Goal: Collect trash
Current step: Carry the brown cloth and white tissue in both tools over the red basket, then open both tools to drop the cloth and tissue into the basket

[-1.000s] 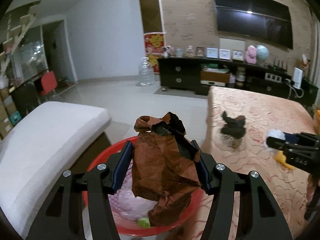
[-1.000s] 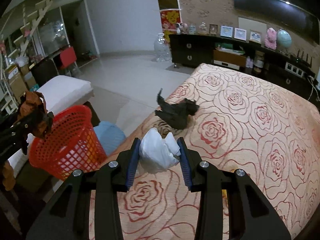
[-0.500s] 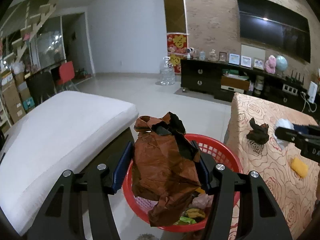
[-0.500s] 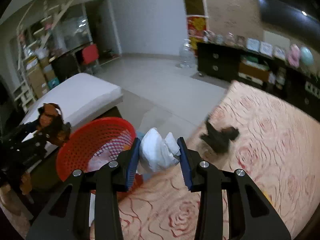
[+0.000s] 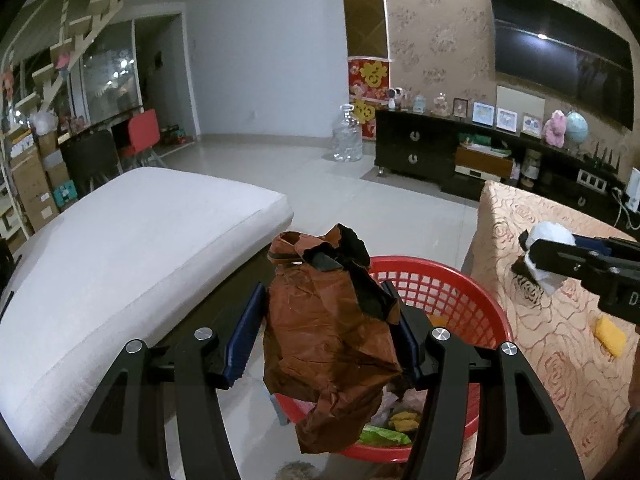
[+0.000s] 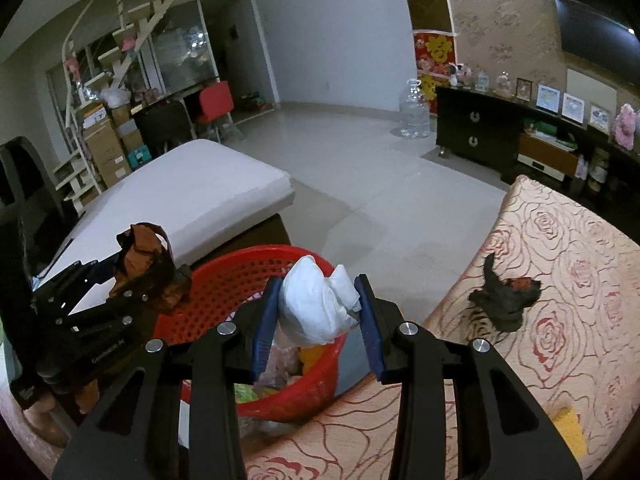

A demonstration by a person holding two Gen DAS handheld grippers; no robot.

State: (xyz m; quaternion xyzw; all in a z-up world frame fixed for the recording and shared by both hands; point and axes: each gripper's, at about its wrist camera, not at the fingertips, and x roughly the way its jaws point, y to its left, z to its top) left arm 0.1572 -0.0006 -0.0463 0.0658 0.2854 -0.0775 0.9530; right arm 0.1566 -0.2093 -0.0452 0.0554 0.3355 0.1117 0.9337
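Now | left gripper (image 5: 326, 332) clamps brown bag (image 5: 328, 344) | right gripper (image 6: 318, 314) clamps white wad (image 6: 316, 304) | both above basket rim (image 6: 248, 256)

The brown bag (image 5: 332, 344) in the left tongs (image 5: 326, 338) hides much of the basket (image 5: 448, 280) and its contents; what lies inside is too small to tell. The white wad (image 6: 320, 304) in the right tongs (image 6: 318, 322) covers the basket's near rim. The yellow piece (image 6: 568, 432) on the table (image 6: 560, 280) is cut off by the right view's edge. The dark scrap (image 6: 504, 300) cannot be identified.
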